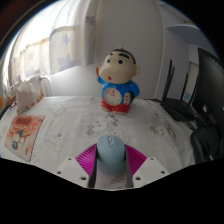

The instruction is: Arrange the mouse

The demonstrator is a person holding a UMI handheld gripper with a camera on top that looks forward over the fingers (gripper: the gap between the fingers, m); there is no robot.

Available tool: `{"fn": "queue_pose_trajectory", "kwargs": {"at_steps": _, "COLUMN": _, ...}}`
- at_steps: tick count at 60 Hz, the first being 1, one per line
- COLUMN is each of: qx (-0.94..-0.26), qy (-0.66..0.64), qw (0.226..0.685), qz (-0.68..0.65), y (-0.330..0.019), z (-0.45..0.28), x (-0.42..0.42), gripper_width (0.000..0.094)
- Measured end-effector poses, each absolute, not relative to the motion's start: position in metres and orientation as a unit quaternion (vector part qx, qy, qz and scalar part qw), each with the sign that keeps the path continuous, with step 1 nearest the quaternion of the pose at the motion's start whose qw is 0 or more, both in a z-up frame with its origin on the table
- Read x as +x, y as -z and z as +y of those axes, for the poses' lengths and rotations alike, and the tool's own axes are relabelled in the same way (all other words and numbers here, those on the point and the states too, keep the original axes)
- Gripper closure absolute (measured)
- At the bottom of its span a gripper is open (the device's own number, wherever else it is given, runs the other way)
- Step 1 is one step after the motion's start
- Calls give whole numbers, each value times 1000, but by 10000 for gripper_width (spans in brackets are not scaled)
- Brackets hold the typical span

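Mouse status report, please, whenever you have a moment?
Tool shut on mouse. Mouse above table. Cartoon figurine beyond, well ahead.

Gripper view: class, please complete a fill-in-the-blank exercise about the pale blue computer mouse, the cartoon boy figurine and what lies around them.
1. The pale blue computer mouse sits ____ the gripper's two pink-padded fingers.
2. Beyond the mouse stands a cartoon boy figurine dressed in ____.
3. The figurine stands on a white patterned ____.
4. The orange-printed paper sheet lies on the ____ side of the mouse.

Missing words: between; blue; tablecloth; left
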State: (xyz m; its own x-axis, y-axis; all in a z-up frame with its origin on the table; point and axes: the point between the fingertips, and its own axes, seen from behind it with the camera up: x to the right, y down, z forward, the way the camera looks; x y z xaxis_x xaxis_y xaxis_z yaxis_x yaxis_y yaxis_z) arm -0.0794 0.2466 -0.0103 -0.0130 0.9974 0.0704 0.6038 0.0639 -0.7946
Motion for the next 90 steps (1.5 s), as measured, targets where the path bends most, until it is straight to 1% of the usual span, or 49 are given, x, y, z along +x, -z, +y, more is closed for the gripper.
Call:
{"fn": "queue_pose_trajectory", "kwargs": {"at_steps": 4, "qx": -624, "qy": -301, "qw": 338, "qz": -637, "y": -8, "z": 247, "x": -83, "gripper_width": 508}}
{"fn": "queue_pose_trajectory", "kwargs": {"at_steps": 9, "qx": -617, "qy": -309, "qw": 357, "qz": -630, "y": -46, "z": 242, "x": -91, "gripper_width": 509}}
{"fn": "queue_pose_trajectory", "kwargs": {"at_steps": 18, "qx": -611, "qy": -343, "qw": 345, "qz": -625, "y": -105, "z": 187, "x": -104, "gripper_width": 510}}
{"fn": "queue_pose_trajectory", "kwargs": {"at_steps": 22, "qx": -607, "qy": -356, "qw": 337, "qz": -625, "y": -120, "z": 151, "x": -109, "gripper_width": 510}}
{"fn": "queue_pose_trajectory", "kwargs": {"at_steps": 28, "qx": -605, "qy": -373, "qw": 314, "qz": -630, "y": -127, "z": 84, "x": -107, "gripper_width": 510}}
{"fn": "queue_pose_trajectory", "kwargs": {"at_steps": 33, "qx": -601, "qy": -378, "qw": 299, "qz": -637, "y": -122, "z": 29, "x": -101, "gripper_width": 510}}
{"fn": "queue_pose_trajectory", "kwargs": {"at_steps": 40, "qx": -601, "qy": -374, "qw": 280, "qz": -648, "y": -100, "z": -40, "x": -86, "gripper_width": 509}}
{"fn": "queue_pose_trajectory", "kwargs": {"at_steps": 47, "qx": -610, "qy": -356, "qw": 282, "qz": -650, "y": -65, "z": -83, "x": -76, "gripper_width": 511}}
{"fn": "queue_pose_trajectory", "kwargs": {"at_steps": 50, "qx": -616, "qy": -339, "qw": 289, "qz": -650, "y": -45, "z": -91, "x": -72, "gripper_width": 510}}
{"fn": "queue_pose_trajectory", "kwargs": {"at_steps": 58, "qx": -646, "qy": -295, "qw": 289, "qz": -642, "y": 9, "z": -102, "x": -60, "gripper_width": 504}}
{"fn": "queue_pose_trajectory", "kwargs": {"at_steps": 59, "qx": -648, "qy": -292, "qw": 290, "qz": -641, "y": 13, "z": -103, "x": -60, "gripper_width": 496}}
{"fn": "queue_pose_trajectory", "kwargs": {"at_steps": 63, "qx": -639, "qy": -294, "qw": 315, "qz": -638, "y": 10, "z": -103, "x": -64, "gripper_width": 446}}
{"fn": "queue_pose_trajectory", "kwargs": {"at_steps": 66, "qx": -641, "qy": -288, "qw": 308, "qz": -641, "y": 13, "z": -107, "x": -61, "gripper_width": 391}}
{"fn": "queue_pose_trajectory", "kwargs": {"at_steps": 67, "qx": -643, "qy": -287, "qw": 306, "qz": -641, "y": 11, "z": -107, "x": -61, "gripper_width": 353}}
{"fn": "queue_pose_trajectory", "kwargs": {"at_steps": 69, "qx": -645, "qy": -282, "qw": 306, "qz": -641, "y": 6, "z": -105, "x": -59, "gripper_width": 229}}
{"fn": "queue_pose_trajectory", "kwargs": {"at_steps": 71, "qx": -647, "qy": -273, "qw": 312, "qz": -640, "y": -2, "z": -101, "x": -55, "gripper_width": 82}}
{"fn": "queue_pose_trajectory", "kwargs": {"at_steps": 72, "qx": -649, "qy": -268, "qw": 315, "qz": -638, "y": -8, "z": -99, "x": -52, "gripper_width": 77}}
{"fn": "queue_pose_trajectory", "kwargs": {"at_steps": 74, "qx": -655, "qy": -257, "qw": 320, "qz": -635, "y": -21, "z": -93, "x": -45, "gripper_width": 102}}
{"fn": "queue_pose_trajectory", "kwargs": {"at_steps": 75, "qx": -657, "qy": -253, "qw": 322, "qz": -633, "y": -28, "z": -92, "x": -41, "gripper_width": 95}}
{"fn": "queue_pose_trajectory", "kwargs": {"at_steps": 83, "qx": -673, "qy": -242, "qw": 294, "qz": -634, "y": -100, "z": -102, "x": 24, "gripper_width": 88}}
{"fn": "queue_pose_trajectory", "kwargs": {"at_steps": 90, "qx": -668, "qy": -232, "qw": 294, "qz": -642, "y": -157, "z": -108, "x": 83, "gripper_width": 86}}
